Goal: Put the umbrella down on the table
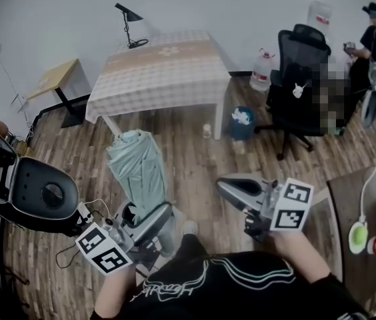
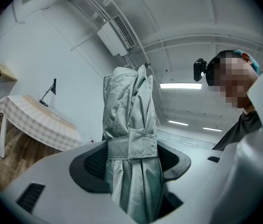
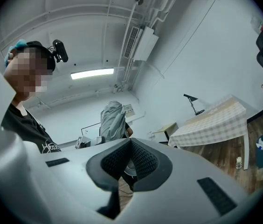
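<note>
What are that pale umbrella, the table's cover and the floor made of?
Umbrella: thin fabric, probably nylon or polyester, slight sheen; it creases in soft folds under a strap. Table cover: seems matte checked cloth; it drapes over the edges. Floor: wood-look planks, perhaps laminate; grain and seams show.

Umbrella (image 1: 138,169) pale sage green, table (image 1: 158,79) in beige-and-white check cloth, floor (image 1: 188,145) brown wood plank, my left gripper (image 1: 149,219) and right gripper (image 1: 233,192) pale grey, pads (image 3: 145,162) black and dimpled, marker cubes (image 1: 289,204) black-on-white squares, lamp (image 1: 129,20) black, chair (image 1: 300,79) black, bin (image 1: 243,124) blue.
</note>
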